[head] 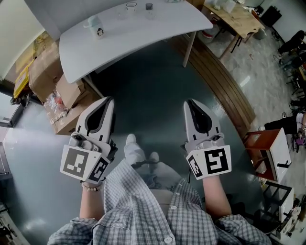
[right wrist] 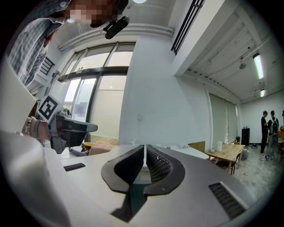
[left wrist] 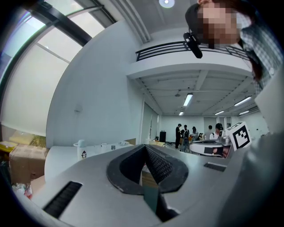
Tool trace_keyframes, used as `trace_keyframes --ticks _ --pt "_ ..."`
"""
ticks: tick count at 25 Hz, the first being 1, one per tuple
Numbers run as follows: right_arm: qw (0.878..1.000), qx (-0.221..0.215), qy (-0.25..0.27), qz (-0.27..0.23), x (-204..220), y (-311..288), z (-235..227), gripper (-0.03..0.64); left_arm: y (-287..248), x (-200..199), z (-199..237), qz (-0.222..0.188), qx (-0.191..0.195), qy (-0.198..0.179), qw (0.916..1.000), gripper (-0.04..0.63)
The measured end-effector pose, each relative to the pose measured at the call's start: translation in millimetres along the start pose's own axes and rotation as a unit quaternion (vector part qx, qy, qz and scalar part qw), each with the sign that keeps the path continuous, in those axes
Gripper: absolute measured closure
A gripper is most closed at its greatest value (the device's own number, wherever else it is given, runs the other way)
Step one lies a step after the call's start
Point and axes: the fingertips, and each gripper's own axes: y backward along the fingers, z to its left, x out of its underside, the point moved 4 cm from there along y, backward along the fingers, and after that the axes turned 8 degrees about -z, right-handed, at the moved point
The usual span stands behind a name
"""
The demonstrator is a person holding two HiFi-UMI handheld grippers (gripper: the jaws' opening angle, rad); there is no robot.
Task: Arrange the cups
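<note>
You haven't begun arranging yet: you stand back from the white desk [head: 143,36], well apart from it, with both tools held low by your body. Your left tool [head: 109,100] and right tool [head: 190,102] are each drawn narrow, tips together, gripping nothing. The cups [head: 131,6] stand along the desk's far side, near a white container [head: 95,26]. Next, you'd probably need to step in and open a tool. What they hold is too small to tell.

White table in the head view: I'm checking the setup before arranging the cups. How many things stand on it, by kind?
White container with a penguin mark: 1
Clear cup: 1
Small dark cup: 1
Unidentifiable item cut off at the top edge: 1
Total: 4
</note>
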Motion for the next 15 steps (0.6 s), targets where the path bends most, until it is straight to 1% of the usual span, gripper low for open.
trace_keyframes --ticks 7,15 --pt "1.000 0.026 0.003 0.004 0 -37 -6 0.584 -35 -2 31 0.005 0.027 0.005 0.9996 0.584" --pt "0.998 0.062 0.020 0.006 -1 -90 -8 0.584 -66 -8 93 0.007 0.046 0.004 0.9989 0.584"
